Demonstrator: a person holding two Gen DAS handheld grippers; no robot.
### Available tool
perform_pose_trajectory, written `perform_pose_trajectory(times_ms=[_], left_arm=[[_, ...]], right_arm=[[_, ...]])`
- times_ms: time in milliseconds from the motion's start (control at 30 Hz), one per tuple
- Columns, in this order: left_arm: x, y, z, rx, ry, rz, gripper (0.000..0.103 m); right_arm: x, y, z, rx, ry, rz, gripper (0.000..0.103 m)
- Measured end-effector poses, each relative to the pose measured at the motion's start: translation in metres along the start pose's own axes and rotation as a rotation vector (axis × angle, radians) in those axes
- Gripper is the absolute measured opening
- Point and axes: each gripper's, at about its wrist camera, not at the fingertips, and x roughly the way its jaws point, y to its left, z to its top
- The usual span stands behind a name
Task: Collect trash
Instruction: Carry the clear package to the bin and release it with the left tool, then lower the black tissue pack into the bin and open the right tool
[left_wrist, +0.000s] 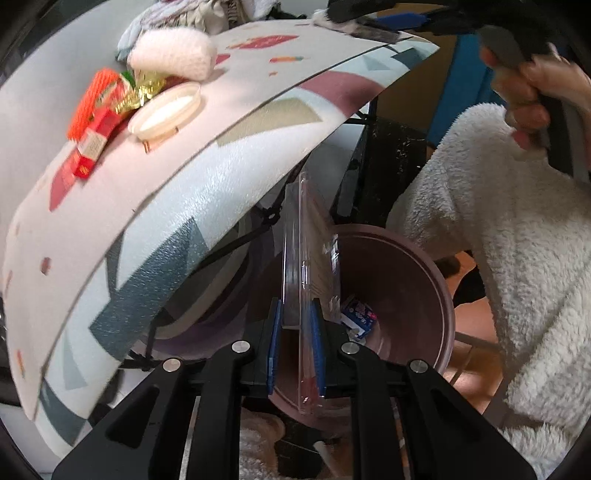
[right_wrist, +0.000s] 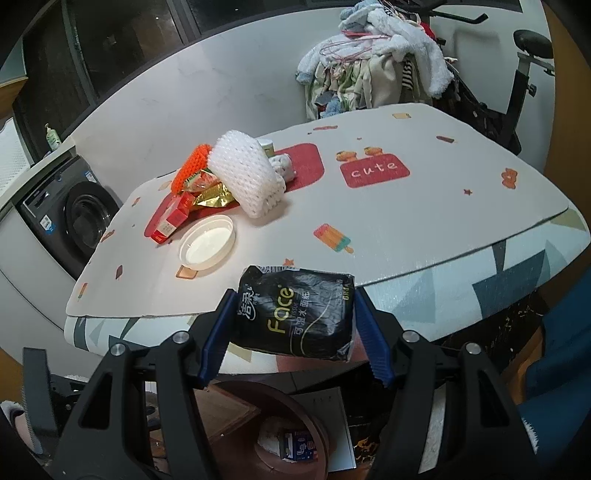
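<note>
While over bin (left_wrist: 439, 291), clear packaging (left_wrist: 308, 254).

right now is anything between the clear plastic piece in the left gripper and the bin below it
Nothing visible. The clear plastic piece hangs between the left gripper's pads directly over the open mouth of the brown bin. The table edge sits off to the side, and only a small blue carton lies inside.

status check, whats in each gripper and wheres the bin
Left gripper pinching clear plastic lid over maroon round bin. Right gripper clamped on black tissue pack at table edge. Nothing blocking the bin.
</note>
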Motion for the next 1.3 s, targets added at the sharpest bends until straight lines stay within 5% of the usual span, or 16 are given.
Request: perform_pose_trajectory(times_ms=[33, 100, 367, 733, 1300], left_arm=[[0.0, 0.002, 0.001, -0.015, -0.012, 0.001, 0.023], [-0.002, 0.008, 0.003, -0.054, -0.032, 0.0, 0.051], [-0.049, 0.031, 0.002, -0.265, -0.237, 0.032, 0.088], [-0.103, 0.062, -0.028, -0.501, -0.426, 0.117, 0.094], [-0.104, 0.072, -0.056, -0.599, -0.446, 0.215, 0.096]], right_arm=[[0.0, 0.0, -0.001, 0.002, 0.003, 0.001, 0.064], [0.002, 0.001, -0.002, -0.003, 0.009, 0.0, 0.064], [0.007, 0.013, -0.008, -0.066, 0.027, -0.003, 0.064], [0.01, 0.041, -0.025, -0.181, 0.055, 0.024, 0.064], [0.035, 0.093, -0.087, -0.387, 0.215, 0.115, 0.064]])
